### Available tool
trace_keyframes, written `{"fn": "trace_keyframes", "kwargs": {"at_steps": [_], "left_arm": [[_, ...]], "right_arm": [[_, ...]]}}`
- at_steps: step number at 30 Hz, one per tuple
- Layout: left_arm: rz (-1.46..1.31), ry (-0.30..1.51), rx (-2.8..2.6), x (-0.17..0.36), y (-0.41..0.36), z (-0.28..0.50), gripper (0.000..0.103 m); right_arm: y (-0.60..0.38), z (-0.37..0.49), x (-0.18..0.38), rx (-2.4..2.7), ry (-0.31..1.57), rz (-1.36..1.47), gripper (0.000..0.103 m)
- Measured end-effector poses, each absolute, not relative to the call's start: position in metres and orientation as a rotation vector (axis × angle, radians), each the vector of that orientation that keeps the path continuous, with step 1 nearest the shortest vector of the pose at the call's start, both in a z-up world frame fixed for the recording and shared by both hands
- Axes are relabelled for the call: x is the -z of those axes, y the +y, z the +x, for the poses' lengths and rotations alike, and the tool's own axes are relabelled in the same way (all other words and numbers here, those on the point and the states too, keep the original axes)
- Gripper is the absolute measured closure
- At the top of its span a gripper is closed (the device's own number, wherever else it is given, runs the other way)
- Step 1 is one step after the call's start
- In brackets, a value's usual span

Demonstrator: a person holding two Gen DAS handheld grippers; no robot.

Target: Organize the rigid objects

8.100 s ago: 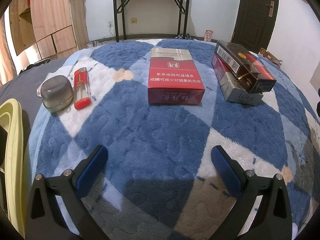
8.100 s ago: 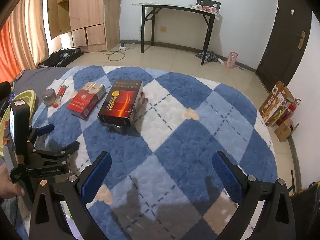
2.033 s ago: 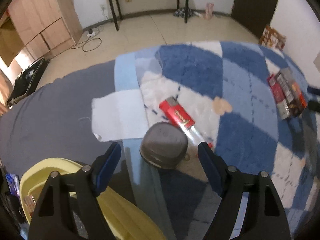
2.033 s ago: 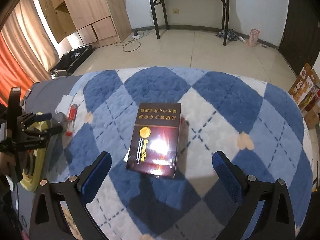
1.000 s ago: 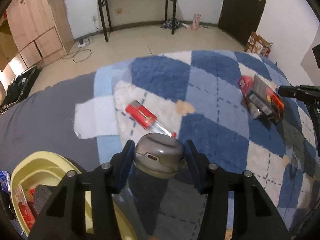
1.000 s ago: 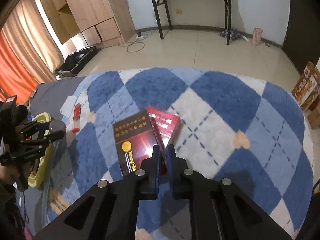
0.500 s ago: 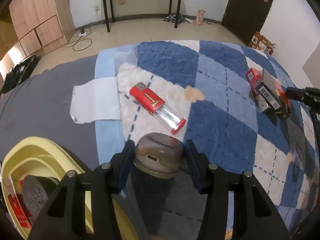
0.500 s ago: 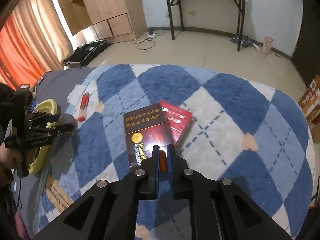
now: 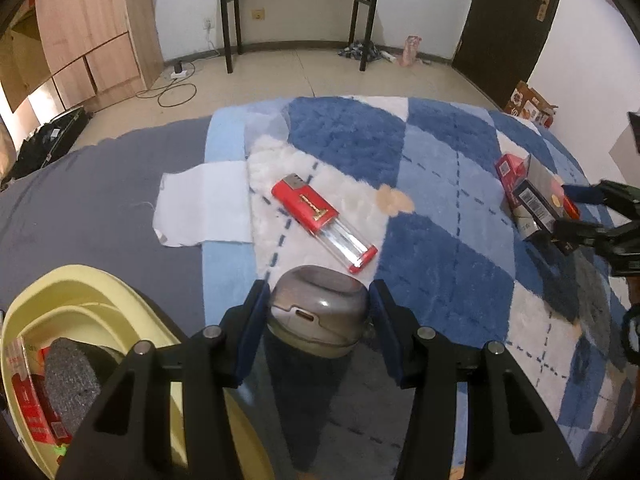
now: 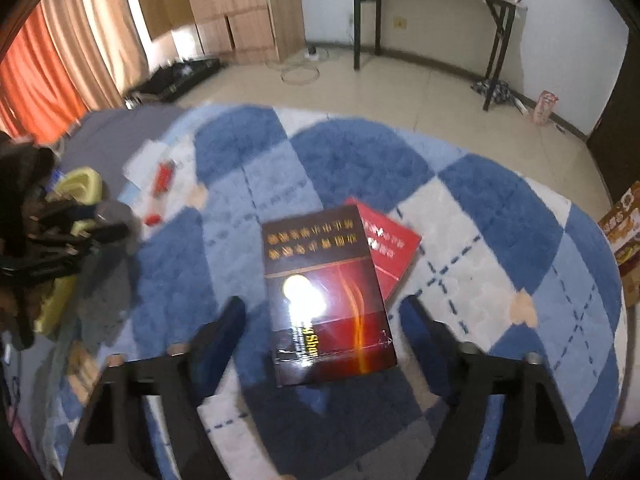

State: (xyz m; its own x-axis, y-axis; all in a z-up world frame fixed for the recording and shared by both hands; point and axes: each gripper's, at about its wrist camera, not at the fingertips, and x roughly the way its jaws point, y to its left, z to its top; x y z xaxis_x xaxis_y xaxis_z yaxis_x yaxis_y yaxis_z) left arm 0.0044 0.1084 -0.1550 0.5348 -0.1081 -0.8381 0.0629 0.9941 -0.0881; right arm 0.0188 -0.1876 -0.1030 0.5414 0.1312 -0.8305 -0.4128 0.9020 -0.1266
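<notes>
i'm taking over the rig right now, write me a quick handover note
Left gripper: shut on the rounded grey plastic case, lifted beside the yellow plastic basin.
Right gripper: jaws opening, pads astride but off the dark brown carton, which lies on the flat red carton on the blue-and-white checked blanket.
Done: the basin already holds a red packet and a dark grey block.
Left: drop the case in the basin, then probably the red-and-clear lighter and both cartons.
</notes>
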Motion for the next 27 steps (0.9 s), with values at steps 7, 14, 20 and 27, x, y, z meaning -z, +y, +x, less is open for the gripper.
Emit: {"fn": "trace_keyframes", "kwargs": {"at_steps": [7, 14, 20, 27], "left_arm": [[-0.092, 0.882, 0.133, 0.114, 0.123, -0.018, 0.050], [-0.229, 0.777, -0.001, 0.065, 0.206, -0.086, 0.050], [-0.229, 0.793, -0.212, 0.085, 0.281, -0.160, 0.050], [-0.364, 0.815, -0.283, 0.143, 0.315, -0.193, 0.050]], "right_arm": [[-0.189, 0.009, 0.088, -0.343, 0.873, -0.307, 0.045], [-0.122, -0.024, 0.056, -0.532, 0.819, -0.277, 0.045], [0.001, -0.045, 0.067, -0.794, 0.878, -0.339, 0.045], [0.132, -0.031, 0.098, -0.887, 0.941, -0.438, 0.045]]}}
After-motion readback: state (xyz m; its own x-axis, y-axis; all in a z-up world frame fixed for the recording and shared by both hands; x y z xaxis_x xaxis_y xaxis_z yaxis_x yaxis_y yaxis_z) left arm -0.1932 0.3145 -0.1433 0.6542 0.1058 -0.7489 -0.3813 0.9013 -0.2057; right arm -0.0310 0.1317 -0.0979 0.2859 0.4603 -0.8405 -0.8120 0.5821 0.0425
